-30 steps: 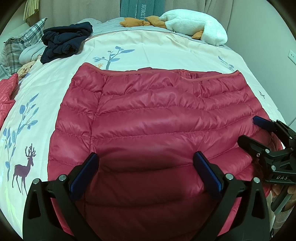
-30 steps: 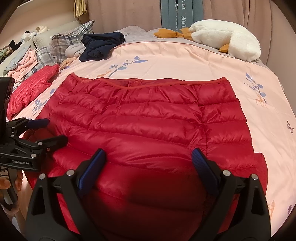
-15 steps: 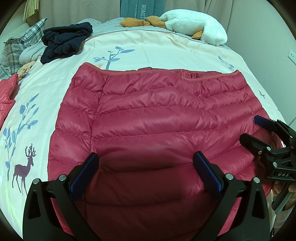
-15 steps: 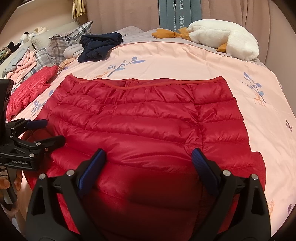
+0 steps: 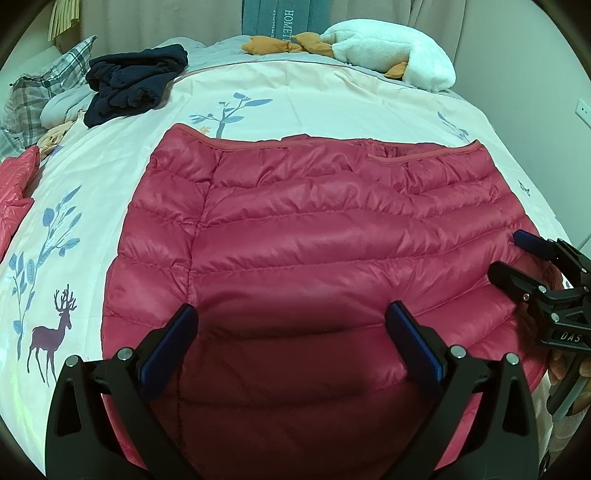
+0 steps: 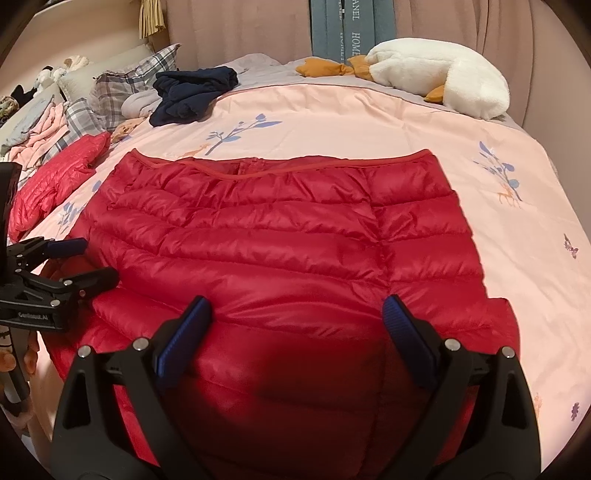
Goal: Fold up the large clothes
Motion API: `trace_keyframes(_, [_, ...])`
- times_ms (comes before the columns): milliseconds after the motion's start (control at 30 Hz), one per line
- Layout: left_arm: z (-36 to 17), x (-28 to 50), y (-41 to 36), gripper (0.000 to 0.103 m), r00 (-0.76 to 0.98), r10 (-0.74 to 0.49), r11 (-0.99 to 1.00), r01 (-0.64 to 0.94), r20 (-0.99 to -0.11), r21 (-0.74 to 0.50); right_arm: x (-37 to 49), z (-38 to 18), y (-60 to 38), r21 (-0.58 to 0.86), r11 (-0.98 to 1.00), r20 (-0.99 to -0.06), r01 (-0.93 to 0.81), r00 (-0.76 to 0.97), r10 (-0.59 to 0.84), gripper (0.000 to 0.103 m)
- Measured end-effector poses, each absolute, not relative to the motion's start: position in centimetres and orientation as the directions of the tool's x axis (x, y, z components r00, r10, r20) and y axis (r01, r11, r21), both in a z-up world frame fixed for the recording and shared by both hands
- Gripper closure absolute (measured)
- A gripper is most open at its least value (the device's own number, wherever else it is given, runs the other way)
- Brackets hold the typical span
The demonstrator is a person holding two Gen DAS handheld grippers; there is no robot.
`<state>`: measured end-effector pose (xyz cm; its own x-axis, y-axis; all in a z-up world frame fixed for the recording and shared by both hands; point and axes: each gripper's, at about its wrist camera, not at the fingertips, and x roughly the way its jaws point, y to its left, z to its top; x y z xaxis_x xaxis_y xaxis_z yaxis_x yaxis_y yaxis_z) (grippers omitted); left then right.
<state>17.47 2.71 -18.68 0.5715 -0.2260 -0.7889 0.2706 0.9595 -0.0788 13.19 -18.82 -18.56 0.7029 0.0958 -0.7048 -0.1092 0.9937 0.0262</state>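
Red down jacket (image 5: pixel 314 236) flat at the bed's (image 6: pixel 369 110) near edge, my left gripper (image 5: pixel 291 325) and right gripper (image 6: pixel 295 317) both spread apart over it.

Printed pink bedspread (image 6: pixel 369 122); beige curtains (image 6: pixel 236 26); plaid pillow (image 6: pixel 122 85)

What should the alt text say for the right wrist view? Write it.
A red puffer jacket lies spread flat on a pink patterned bedspread, with the open right gripper above its near end. The open left gripper is at its left edge.
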Motion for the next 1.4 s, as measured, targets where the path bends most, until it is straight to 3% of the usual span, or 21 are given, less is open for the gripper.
trace_keyframes(1400, [-18.4,16.8,5.9,0.001,0.576,-0.18,0.975,0.213,-0.797,-0.066,11.5,-19.2,-25.7,0.105,0.991,-0.717,0.081,0.697,0.02,0.006])
